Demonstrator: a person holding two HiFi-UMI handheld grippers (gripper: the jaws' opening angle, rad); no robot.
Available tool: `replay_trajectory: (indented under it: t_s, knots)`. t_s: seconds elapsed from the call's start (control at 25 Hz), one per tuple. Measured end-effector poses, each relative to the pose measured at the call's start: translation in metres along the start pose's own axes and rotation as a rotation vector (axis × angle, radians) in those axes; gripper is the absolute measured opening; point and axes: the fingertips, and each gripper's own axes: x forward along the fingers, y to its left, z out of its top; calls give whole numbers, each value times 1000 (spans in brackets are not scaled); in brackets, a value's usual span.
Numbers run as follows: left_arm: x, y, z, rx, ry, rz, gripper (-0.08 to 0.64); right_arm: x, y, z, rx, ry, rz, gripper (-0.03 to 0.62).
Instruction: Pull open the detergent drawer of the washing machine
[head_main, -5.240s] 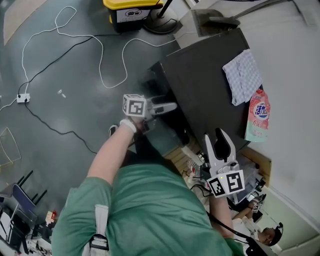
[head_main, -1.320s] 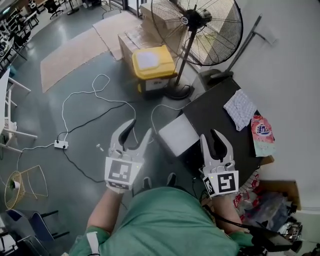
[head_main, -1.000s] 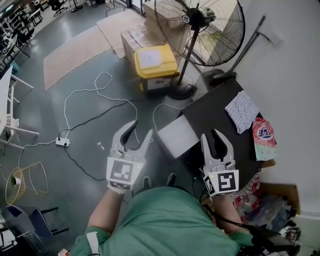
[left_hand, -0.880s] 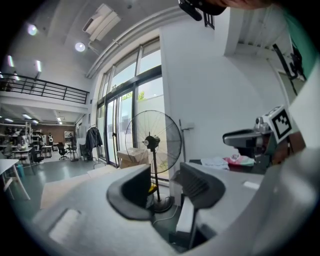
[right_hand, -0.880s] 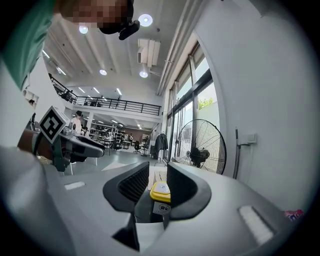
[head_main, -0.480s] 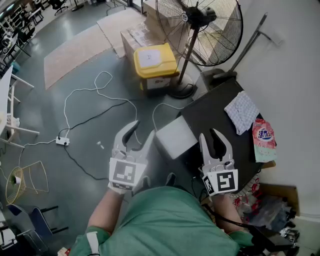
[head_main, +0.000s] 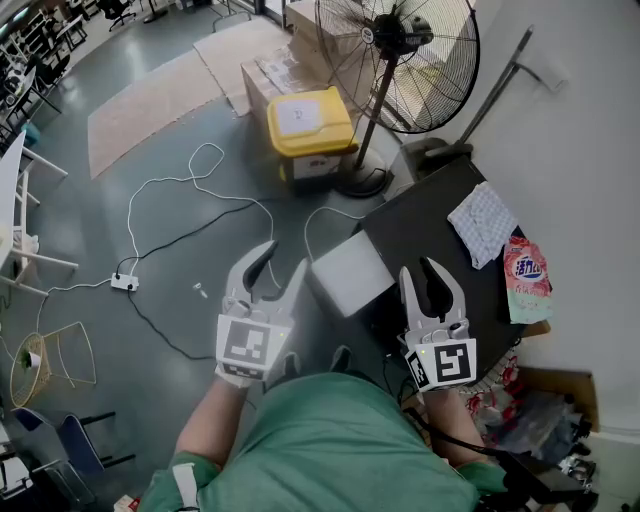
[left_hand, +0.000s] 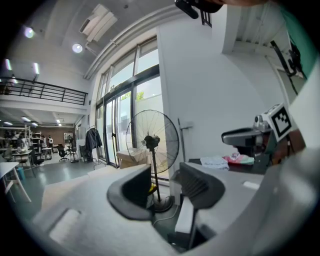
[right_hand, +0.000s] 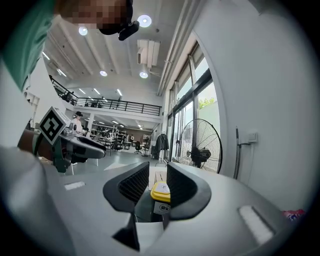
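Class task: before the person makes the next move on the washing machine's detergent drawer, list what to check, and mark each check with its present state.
1. Left gripper empty, fingers apart: ok.
2. Right gripper empty, fingers apart: ok.
3. Detergent drawer pulled out: a white block juts from the washing machine at its front, but whether that is the drawer: cannot tell.
4. Checked cloth and detergent pouch lie on the machine's top, away from its front: ok.
5. Floor by the feet free: a white cable trails close to the machine: not ok.
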Motion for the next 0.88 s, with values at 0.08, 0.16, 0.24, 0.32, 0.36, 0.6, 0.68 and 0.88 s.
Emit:
replay_trajectory:
  t_s: [0.08,0.16,0.24,0.32,0.36,0.6,0.68,0.88]
  knots:
    - [-3,1,1,-5,-3,-2,173,-2,2,1,-6,-1,-3,99]
    - [-5,0,2,-6,-6,-3,172,-4,3,1,-12,1,-10,82]
    - [-7,-2,1,-4,-6,-6,170,-6,4,0,-15,5,-14,78]
    - [-8,-3,0,-3,-3,-8,170,-8,5,0,-14,4,-16,78]
    - [-9,-3,-1,-3,-1,-8,170,-9,6,1,-14,2,-17,78]
    - [-14,-6,-1,-18,0,-18,170,-14,7,2,-10,1,-25,78]
    - [-16,-7,0,-20,-2,-18,170,-16,8,3,-10,-1,-25,78]
    - [-20,-8,0,-18,-3,-18,170,-20,10,3,-10,-2,-27,78]
